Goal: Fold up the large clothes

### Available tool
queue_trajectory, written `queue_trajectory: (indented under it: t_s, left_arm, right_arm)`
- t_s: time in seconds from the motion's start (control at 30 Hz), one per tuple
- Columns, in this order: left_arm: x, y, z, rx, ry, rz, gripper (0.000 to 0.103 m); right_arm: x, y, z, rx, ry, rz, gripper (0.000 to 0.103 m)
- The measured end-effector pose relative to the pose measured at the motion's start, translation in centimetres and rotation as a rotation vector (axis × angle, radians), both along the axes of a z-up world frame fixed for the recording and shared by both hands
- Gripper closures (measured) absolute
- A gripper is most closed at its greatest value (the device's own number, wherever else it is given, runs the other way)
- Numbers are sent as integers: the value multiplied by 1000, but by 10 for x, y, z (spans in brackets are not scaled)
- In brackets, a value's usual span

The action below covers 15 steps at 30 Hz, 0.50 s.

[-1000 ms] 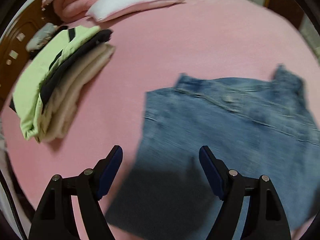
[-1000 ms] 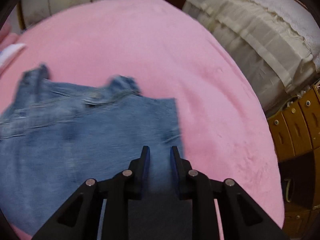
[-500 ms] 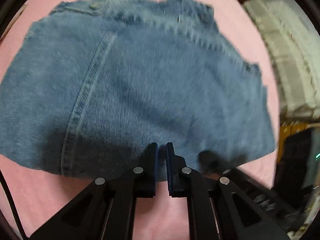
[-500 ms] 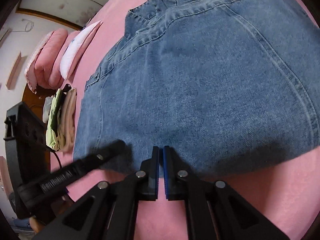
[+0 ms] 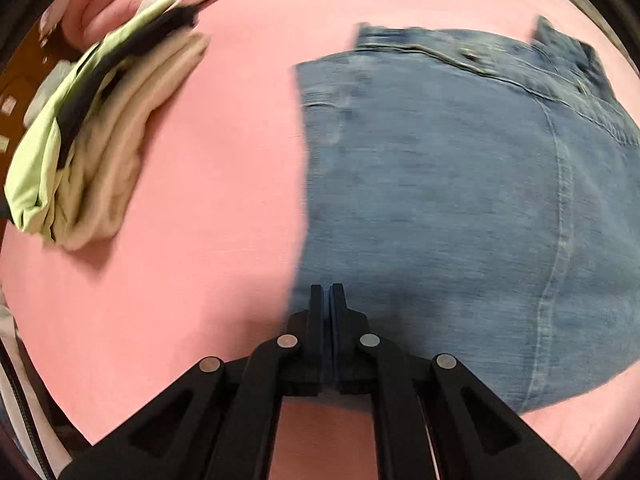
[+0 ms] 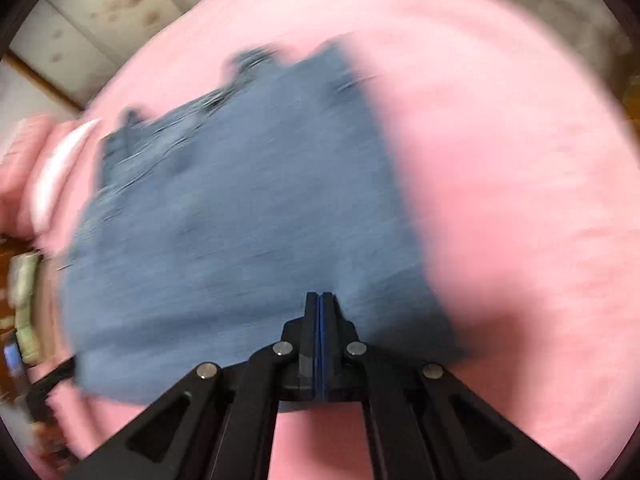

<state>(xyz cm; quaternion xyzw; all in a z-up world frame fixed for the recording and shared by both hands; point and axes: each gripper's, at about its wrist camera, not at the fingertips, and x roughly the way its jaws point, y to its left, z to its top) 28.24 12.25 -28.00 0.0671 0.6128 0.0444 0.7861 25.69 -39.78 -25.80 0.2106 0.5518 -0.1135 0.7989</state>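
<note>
Left wrist view: the left tool [image 5: 329, 292] is clenched tight over the near-left corner of the denim garment [image 5: 460, 208], which lies flat on the pink bed [image 5: 208, 208], collar end far away. Right wrist view, badly blurred: the right tool [image 6: 320, 300] is clenched too, near the garment's near-right hem; whether either one actually pinches cloth, I cannot tell. Folded clothes [image 5: 80, 140] are stacked well left. Likely next: the near hem goes forward toward the collar.

Place: home bedroom.
Bed: pink sheet [image 5: 208, 208] across whole surface.
Pillows: pink and white [image 6: 44, 168] at far end.
Laundry: folded clothes stack [image 5: 88, 136] on bed.
Wall: floral panels [image 6: 100, 12].
</note>
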Motion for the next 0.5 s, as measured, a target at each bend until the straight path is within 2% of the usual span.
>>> queue_trajectory:
  t_s: [0.03,0.1,0.13,0.17,0.2,0.23,0.27,0.3,0.33,0.43,0.5]
  left_arm:
    - [1,2,1,-6,2,-3,100]
    - [1,-2,2,44,17,-32,100]
    - [0,-11,3,98,18,-53,100]
    - [-1,-20,7,115,13,-65,100]
    - [-2,-28,15,80,9,-84,100]
    - [-8,-40,26,-20,1,-109,97]
    - [-10,-46,31,-72,0,-118,96]
    - [-14,-60,38,-173,11,-138,96]
    - [-15,-72,39,-234,27,-149,95]
    - [-15,-109,29,-438,118,-173,95]
    - [-14,-128,16,-482,147,-195,95]
  right_arm:
    - [-4,-4,4,-35,-2,-18,103]
    - [-5,-6,12,-86,-2,-44,103]
    - [-2,-1,15,-109,10,-36,103]
    - [-1,4,18,-122,12,-17,103]
    - [3,16,23,-111,-5,28,103]
    - [5,32,29,-66,-45,79,103]
    - [5,40,32,-26,-76,114,103]
    - [5,58,37,49,-115,166,103]
    - [6,73,37,136,-133,208,103]
    - [14,118,20,380,-85,275,103]
    - [19,139,7,446,-65,287,103]
